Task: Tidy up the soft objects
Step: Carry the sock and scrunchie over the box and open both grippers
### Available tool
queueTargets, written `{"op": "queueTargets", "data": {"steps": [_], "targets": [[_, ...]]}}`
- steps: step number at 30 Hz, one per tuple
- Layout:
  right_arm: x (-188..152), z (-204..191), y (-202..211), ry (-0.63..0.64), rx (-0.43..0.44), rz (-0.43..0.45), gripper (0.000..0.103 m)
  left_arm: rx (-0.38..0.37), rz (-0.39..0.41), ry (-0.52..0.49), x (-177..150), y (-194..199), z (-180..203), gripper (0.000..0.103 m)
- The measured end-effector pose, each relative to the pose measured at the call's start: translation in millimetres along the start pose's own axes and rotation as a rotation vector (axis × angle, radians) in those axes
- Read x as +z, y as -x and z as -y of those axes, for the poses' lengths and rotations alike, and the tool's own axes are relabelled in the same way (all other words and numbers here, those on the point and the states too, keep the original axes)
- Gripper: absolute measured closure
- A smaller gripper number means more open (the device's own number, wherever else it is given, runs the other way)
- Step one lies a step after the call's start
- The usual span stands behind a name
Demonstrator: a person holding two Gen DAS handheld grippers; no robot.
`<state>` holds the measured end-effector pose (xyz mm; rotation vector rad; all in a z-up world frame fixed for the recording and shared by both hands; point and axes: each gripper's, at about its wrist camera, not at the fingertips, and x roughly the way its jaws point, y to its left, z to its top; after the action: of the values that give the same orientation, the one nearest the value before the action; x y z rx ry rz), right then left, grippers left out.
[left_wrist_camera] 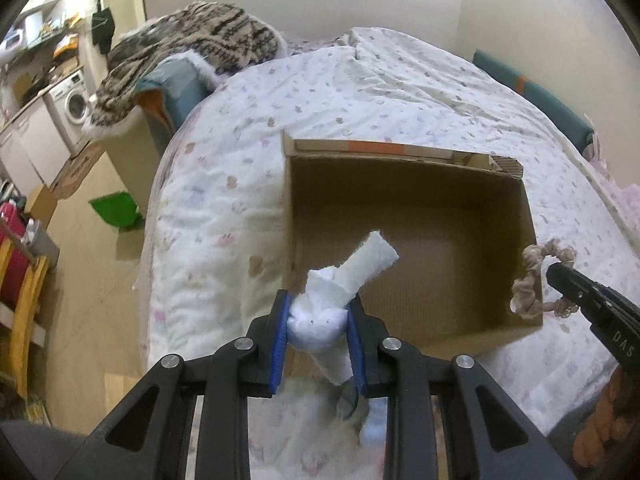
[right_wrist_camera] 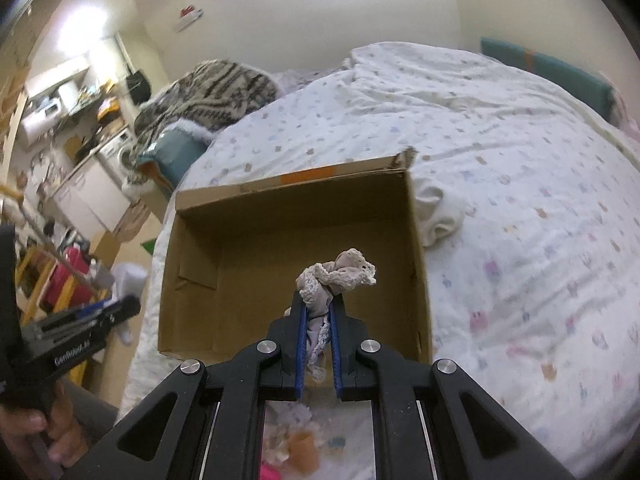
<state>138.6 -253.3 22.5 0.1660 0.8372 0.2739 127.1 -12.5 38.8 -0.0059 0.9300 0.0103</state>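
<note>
Blue-padded fingers (left_wrist_camera: 280, 344) of the left gripper (left_wrist_camera: 318, 320) filled the 6 o'clock edge of the left wrist view, clamped on a white knotted cloth (left_wrist_camera: 340, 292). Its rolled end stuck out toward 1 o'clock, over the near wall of an open cardboard box (left_wrist_camera: 408, 216) that sat on the bed (left_wrist_camera: 400, 92). At 3 o'clock the black tip of the right gripper (left_wrist_camera: 560, 276) reached in, holding a beige lace scrunchie (left_wrist_camera: 532, 284) that hung over the box's right wall.

From the right wrist view, the right gripper (right_wrist_camera: 319, 312) sat at 6 o'clock with its fingers (right_wrist_camera: 300, 336) pressed together on the scrunchie (right_wrist_camera: 340, 276); the frilled bunch rose above the fingertips and a strand trailed down between the pads. Beyond it lay the box (right_wrist_camera: 292, 240), its brown floor bare where visible. A white crumpled cloth (right_wrist_camera: 440, 212) lay on the bedcover just beside the box's right wall, toward 2 o'clock. At 8 o'clock the left gripper (right_wrist_camera: 100, 320) showed from the side, a hand (right_wrist_camera: 40, 432) gripping its handle.

A striped fuzzy blanket (left_wrist_camera: 200, 36) was heaped at 11 o'clock past the bed, and a washing machine (left_wrist_camera: 74, 106) stood at 9 o'clock.
</note>
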Motion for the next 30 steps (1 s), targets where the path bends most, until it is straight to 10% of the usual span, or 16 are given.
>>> {"op": "queueTargets", "data": {"steps": [30], "targets": [[-29.2, 9.1, -67.2, -0.001, -0.050, -0.190, 0.091, -0.045, -0.037, -0.018, -20.2, -66.4, 20.4, 0.078]]}}
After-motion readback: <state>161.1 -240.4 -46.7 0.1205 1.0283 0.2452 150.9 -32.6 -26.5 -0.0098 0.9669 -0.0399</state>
